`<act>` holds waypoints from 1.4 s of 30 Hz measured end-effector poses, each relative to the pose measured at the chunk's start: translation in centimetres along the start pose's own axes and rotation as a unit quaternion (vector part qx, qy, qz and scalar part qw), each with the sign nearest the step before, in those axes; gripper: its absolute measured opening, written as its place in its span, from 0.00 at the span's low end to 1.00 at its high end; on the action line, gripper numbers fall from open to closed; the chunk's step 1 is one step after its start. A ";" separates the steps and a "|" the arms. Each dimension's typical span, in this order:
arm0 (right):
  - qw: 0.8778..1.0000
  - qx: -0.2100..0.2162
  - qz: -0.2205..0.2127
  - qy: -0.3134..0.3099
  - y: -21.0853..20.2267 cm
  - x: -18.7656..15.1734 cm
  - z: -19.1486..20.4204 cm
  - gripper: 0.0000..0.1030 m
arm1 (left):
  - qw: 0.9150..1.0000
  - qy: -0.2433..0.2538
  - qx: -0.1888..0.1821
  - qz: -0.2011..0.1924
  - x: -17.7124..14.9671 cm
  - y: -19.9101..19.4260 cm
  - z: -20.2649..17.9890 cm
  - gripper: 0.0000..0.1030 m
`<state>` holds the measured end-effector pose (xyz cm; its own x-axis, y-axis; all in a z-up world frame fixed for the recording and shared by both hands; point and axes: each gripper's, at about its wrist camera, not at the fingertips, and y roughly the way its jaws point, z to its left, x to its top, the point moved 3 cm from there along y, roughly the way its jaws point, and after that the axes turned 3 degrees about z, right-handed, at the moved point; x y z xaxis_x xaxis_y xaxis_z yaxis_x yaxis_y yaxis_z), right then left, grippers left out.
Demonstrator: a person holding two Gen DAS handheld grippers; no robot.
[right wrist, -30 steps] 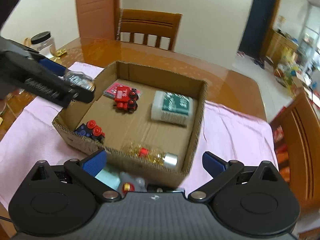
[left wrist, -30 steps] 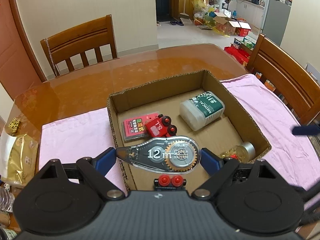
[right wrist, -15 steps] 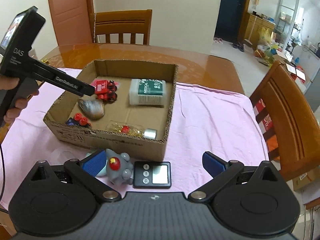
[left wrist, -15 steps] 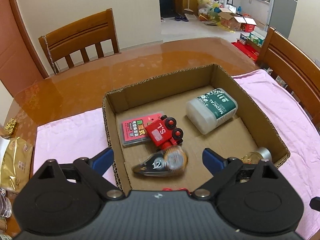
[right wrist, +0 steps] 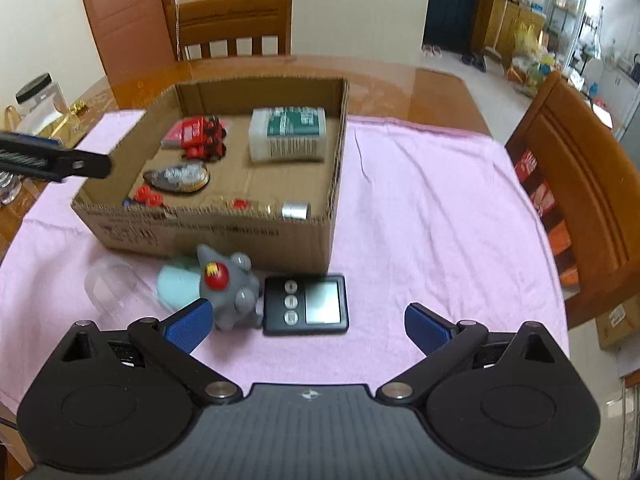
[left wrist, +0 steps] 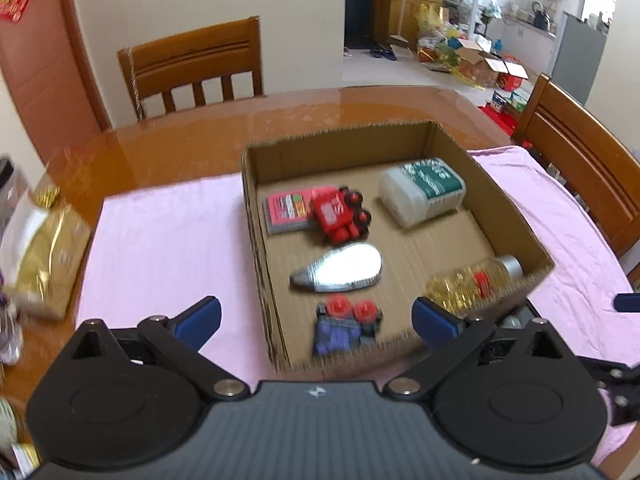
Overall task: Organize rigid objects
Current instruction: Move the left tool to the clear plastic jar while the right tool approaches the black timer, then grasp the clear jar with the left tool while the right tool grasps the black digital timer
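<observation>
**Right wrist view: next pick outside the carton**

We judge the correction tape [left wrist: 338,270] placed in the cardboard box [right wrist: 336,152]. Our left gripper [left wrist: 316,316] is opening, empty. Our right gripper [right wrist: 308,320] stands wide over the timer [right wrist: 306,305], next pick, touching the grey toy [right wrist: 228,284], near the box's front wall.

A second ago the clear teardrop-shaped correction tape dispenser [left wrist: 339,267] was pinched in the left gripper [left wrist: 316,316] above the open brown cardboard box [left wrist: 516,216]. Now it's lying flat on the box floor, between the red toy train and the blue block with red knobs at the near wall. The left jaws are opening, nothing between them, and the gripper has pulled back off the near-left corner of the box. The right gripper [right wrist: 306,322] backed away from the box too, so the grey toy elephant [right wrist: 228,284] and black digital pocket scale [right wrist: 306,304] lying in front of the box now show in its view.
</observation>
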<state>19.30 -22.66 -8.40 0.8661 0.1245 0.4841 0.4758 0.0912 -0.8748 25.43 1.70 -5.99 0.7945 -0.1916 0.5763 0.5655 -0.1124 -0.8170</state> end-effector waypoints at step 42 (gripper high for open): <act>0.994 0.038 0.009 -0.105 8.3 -2.6 0.0 0.96 | 0.996 0.010 -0.054 0.074 -9.6 3.9 -6.4 0.89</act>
<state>21.02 -22.23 -16.86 0.8194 0.3301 0.4686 0.4408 0.1596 -0.8833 18.54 -3.12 -14.82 0.8616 -0.2336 0.4507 0.4157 -0.1848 -0.8905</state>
